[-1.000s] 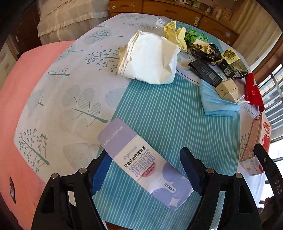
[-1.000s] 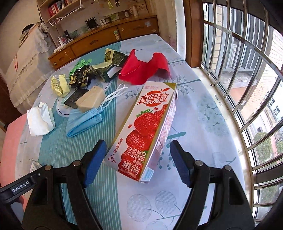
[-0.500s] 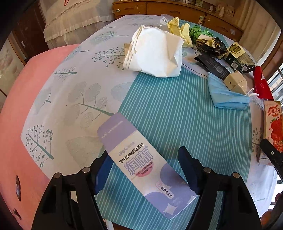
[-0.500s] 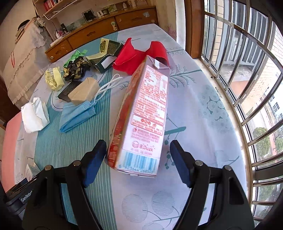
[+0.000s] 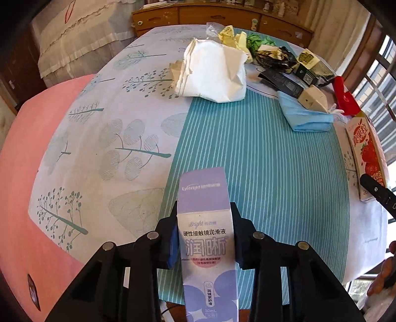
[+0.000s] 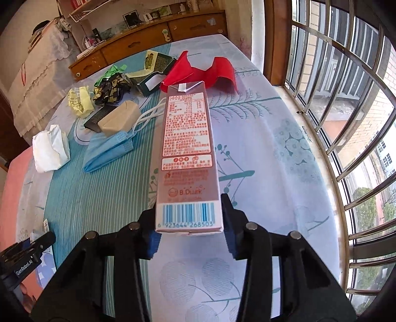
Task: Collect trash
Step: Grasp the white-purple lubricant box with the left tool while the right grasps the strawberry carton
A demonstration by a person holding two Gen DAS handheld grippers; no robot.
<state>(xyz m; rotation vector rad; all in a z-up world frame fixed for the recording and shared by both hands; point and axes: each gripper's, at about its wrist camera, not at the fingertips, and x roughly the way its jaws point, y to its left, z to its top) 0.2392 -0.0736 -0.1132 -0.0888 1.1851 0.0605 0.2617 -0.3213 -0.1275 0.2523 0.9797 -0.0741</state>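
The left wrist view alone shows the left gripper (image 5: 205,237), its jaws closing, pads pressed against both long sides of a slim lilac-and-white cardboard eye-drop box (image 5: 206,237), which sits at six o'clock and points toward twelve over the teal striped runner (image 5: 272,161). It also shows the printed strawberry front of the red milk carton (image 5: 367,151) at three o'clock, and a person's fingers (image 5: 382,280) at about four o'clock.

The right wrist view alone shows the right gripper (image 6: 189,223), its jaws also closing, pinching that same carton (image 6: 188,148) near its barcode end; here the carton's text-covered side faces the camera and its gabled top points to twelve. This view adds the barred window (image 6: 346,99) from one to four o'clock and the wall shelf (image 6: 84,7) at eleven.

Both views share the round table under a pale tree-print cloth (image 5: 111,138) and the wooden sideboard (image 6: 148,39) beyond it.

Counted across the heap: one crumpled white paper bag (image 5: 212,71), one blue pleated face mask (image 6: 109,151), one small beige box (image 6: 118,119), one flat black packet (image 5: 282,83), one folded red paper (image 6: 200,70), one dark green printed carton (image 6: 153,74), one black-and-gold crumpled wrapper (image 6: 109,90), one green scrap (image 6: 111,71) and yellow crumpled paper (image 6: 79,100), whose piece count I cannot tell. Two boxes are held, one per gripper
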